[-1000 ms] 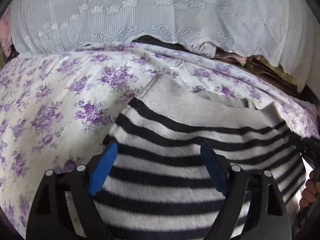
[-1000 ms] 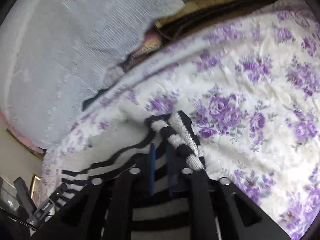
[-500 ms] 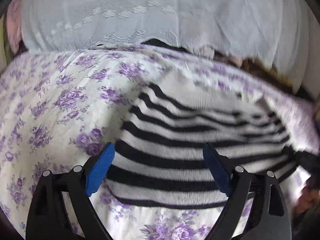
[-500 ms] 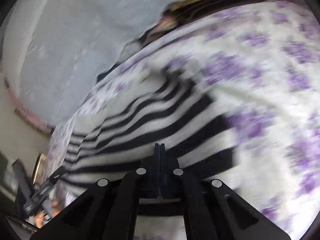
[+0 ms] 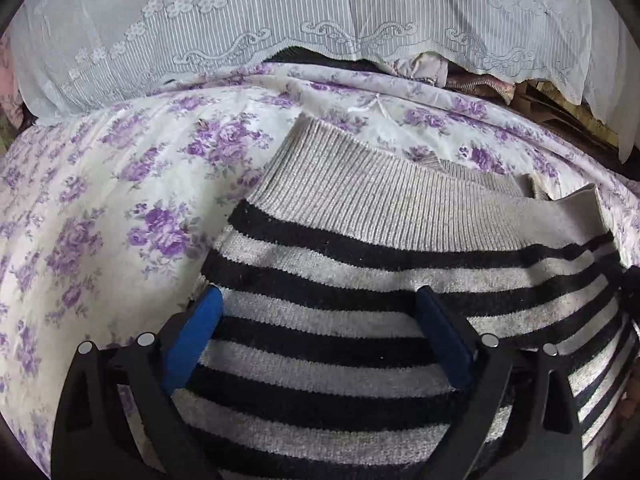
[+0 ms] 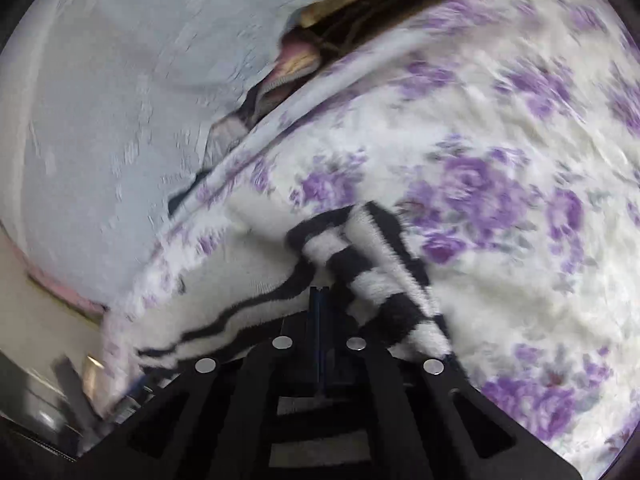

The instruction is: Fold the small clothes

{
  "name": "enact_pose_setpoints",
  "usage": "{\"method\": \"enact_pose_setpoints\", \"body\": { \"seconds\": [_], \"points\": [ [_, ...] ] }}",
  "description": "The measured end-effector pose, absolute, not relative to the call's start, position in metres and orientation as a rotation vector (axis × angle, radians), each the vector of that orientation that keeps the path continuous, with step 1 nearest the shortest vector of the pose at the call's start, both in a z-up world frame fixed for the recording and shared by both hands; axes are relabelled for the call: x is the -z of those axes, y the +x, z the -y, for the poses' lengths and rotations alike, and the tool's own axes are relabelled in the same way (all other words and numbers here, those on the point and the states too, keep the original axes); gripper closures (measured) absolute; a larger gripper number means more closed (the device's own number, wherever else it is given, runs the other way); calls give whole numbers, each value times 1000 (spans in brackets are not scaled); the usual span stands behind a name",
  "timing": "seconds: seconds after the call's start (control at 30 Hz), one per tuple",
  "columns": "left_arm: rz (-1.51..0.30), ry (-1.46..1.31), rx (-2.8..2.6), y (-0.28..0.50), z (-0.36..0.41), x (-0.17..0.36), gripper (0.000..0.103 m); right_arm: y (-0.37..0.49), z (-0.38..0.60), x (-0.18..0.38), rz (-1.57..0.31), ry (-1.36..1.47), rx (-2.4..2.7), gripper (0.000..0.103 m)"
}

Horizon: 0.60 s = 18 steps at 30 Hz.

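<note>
A small knit garment [image 5: 340, 264] with black and pale grey stripes and a grey ribbed band [image 5: 400, 204] lies on the floral bedsheet [image 5: 120, 200]. My left gripper [image 5: 318, 296] hovers low over its striped part, its jaws opening wide. The blue pads [image 5: 192, 340] straddle the stripes without pressing on them. In the right wrist view my right gripper [image 6: 319, 300] is shut, its pads pinched on the edge of the striped garment [image 6: 360, 264]. The fabric bunches into a raised fold just beyond the tips. This view is blurred.
A white lace cloth [image 5: 320, 20] hangs over the far side of the bed. Crumpled clothes [image 5: 480, 80] show beneath it at the back right. The sheet [image 6: 500, 160] stretches right of the garment. Part of a hand shows at the lower right edge [image 5: 630, 404].
The right jaws closed on the garment's edge, which is now bunched at the tips. The left gripper pulled back, then came in low over the stripes with its jaws a little wider.
</note>
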<state>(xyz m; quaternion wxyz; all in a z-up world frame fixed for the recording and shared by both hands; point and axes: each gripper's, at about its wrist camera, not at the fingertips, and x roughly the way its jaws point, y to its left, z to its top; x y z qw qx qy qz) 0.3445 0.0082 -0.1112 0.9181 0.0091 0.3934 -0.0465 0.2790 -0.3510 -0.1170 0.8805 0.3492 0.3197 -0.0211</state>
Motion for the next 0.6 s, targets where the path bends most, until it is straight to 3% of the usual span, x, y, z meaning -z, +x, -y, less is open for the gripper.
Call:
{"method": "enact_pose_setpoints", "body": {
  "seconds": [0.03,0.1,0.13,0.37,0.6],
  "points": [
    [-792,31,91,339,-6,109,9,272,347,108,-631,684,56,96],
    [-754,61,88,330,-2,103,9,270,335,97,-607,645,22,74],
    [-743,68,85,330,-2,100,9,271,327,92,-595,629,7,71],
    [-757,68,85,336,-5,104,9,288,304,109,-708,477,33,65],
    [-746,77,81,331,-4,102,9,269,281,98,-666,352,44,60]
  ]
}}
